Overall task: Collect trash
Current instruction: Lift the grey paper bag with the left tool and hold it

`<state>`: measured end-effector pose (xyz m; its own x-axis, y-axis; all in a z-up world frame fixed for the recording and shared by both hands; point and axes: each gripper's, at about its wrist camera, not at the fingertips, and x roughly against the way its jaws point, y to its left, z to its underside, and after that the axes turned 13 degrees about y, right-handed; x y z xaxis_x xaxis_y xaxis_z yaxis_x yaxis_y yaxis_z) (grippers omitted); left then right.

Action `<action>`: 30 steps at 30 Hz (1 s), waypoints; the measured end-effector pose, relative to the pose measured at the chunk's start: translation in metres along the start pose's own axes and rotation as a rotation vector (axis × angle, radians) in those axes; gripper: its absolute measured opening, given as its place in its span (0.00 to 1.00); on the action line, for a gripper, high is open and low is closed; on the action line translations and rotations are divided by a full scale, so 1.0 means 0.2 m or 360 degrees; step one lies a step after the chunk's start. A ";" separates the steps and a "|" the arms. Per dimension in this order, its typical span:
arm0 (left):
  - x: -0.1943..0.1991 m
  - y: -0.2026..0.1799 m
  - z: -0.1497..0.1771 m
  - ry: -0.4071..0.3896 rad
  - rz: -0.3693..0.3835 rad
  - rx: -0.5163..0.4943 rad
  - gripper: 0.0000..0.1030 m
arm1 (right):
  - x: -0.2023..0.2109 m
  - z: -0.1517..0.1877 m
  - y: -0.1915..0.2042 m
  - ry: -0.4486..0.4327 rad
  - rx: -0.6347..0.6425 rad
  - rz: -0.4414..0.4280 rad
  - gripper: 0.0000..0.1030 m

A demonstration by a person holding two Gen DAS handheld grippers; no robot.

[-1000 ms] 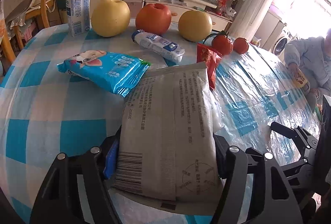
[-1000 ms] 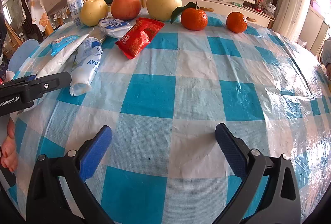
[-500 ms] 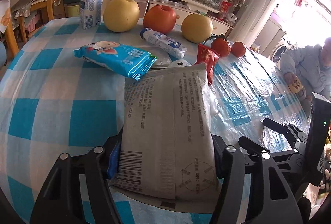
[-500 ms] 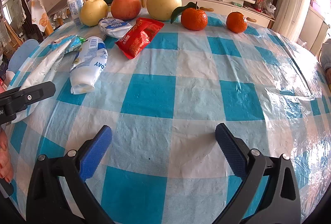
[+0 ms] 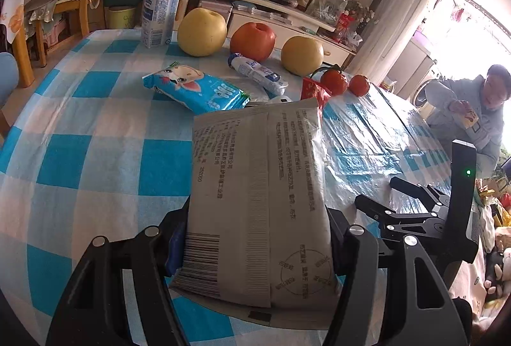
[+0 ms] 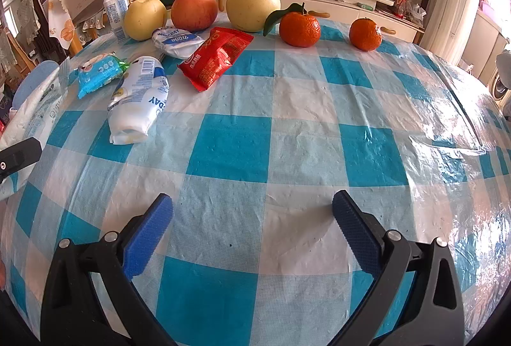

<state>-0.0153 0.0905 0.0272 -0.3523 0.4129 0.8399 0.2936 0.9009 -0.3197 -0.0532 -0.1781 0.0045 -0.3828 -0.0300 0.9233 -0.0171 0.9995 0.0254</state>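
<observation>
Left hand-held gripper [image 5: 255,247]: clamped on a flat grey packet [image 5: 258,186], its pads pressing the packet's two long edges near the barcode end; most of the packet sticks out ahead of the fingers, over the near part of the tabletop [image 5: 95,148].
Right hand-held gripper [image 6: 252,228]: jaws apart, nothing between the blue pads, only bare checked cloth under them.
Trash left on the tabletop: a blue wipes pack [image 6: 99,74], a crumpled white wrapper [image 6: 137,100], a second white wrapper [image 6: 175,41] and a red snack bag [image 6: 217,57], all at the far left, in front of the fruit.
Not trash, by my judgement: the pears, the apple [image 6: 194,9] and the two tangerines along the far edge, and the upright milk bottle [image 5: 159,7].
Step in hand: carrying the grey packet away from the pile; no bin shows in either view, so I cannot say where it is to go.
Doing it well: keep the squeeze steady, since the packet is limp and held by one end only; keep its free end lifted so it does not sweep the blue wipes pack just beyond it.
Pose, left: tilted down towards the tabletop, packet pointing to the far side.
Pose, right: also angled down, hovering over the near middle, to the right of the left one and well apart from the pile.
Risk: the packet sliding out if the jaws slacken.
</observation>
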 end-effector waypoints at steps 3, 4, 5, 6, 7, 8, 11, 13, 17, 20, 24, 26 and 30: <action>0.03 0.01 0.01 -0.0009 0.0020 0.0007 0.64 | 0.00 0.00 0.00 0.0000 0.0000 0.0000 0.97; 0.03 0.01 0.01 -0.0013 0.0027 0.0009 0.64 | 0.00 0.00 0.00 0.0000 0.0000 0.0000 0.97; 0.04 0.01 0.01 -0.0018 0.0035 0.0010 0.64 | 0.00 0.00 0.00 0.0000 0.0000 0.0000 0.97; 0.05 0.01 0.01 -0.0025 0.0044 0.0010 0.64 | 0.00 0.00 0.00 0.0000 0.0000 0.0000 0.97; 0.07 0.01 0.02 -0.0034 0.0051 0.0008 0.64 | 0.00 0.00 0.00 0.0000 0.0000 0.0000 0.97; 0.08 0.01 0.02 -0.0042 0.0057 0.0007 0.64 | 0.00 0.00 0.00 0.0000 0.0000 0.0000 0.97; 0.12 0.03 0.03 -0.0064 0.0073 0.0015 0.64 | 0.00 0.00 0.00 0.0000 0.0000 0.0000 0.97; 0.14 0.05 0.03 -0.0078 0.0089 0.0028 0.64 | 0.00 0.00 0.00 0.0000 0.0000 0.0000 0.97; 0.20 0.08 0.04 -0.0113 0.0125 0.0053 0.64 | 0.00 0.00 0.00 0.0000 0.0000 0.0000 0.97; 0.24 0.11 0.05 -0.0133 0.0156 0.0070 0.64 | 0.00 0.00 0.00 0.0000 0.0000 0.0000 0.97; 0.26 0.15 0.06 -0.0142 0.0179 0.0082 0.64 | 0.00 0.00 0.00 0.0000 0.0000 0.0000 0.97; 0.28 0.18 0.06 -0.0149 0.0185 0.0088 0.64 | 0.00 0.00 0.00 0.0000 0.0000 0.0000 0.97; 0.31 0.21 0.04 -0.0170 0.0185 0.0088 0.64 | 0.00 0.00 0.00 0.0000 0.0000 0.0000 0.97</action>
<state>-0.0315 0.1541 0.0620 -0.4122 0.5241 0.7453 0.2895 0.8509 -0.4383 -0.0532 -0.1782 0.0048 -0.3828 -0.0300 0.9233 -0.0173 0.9995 0.0253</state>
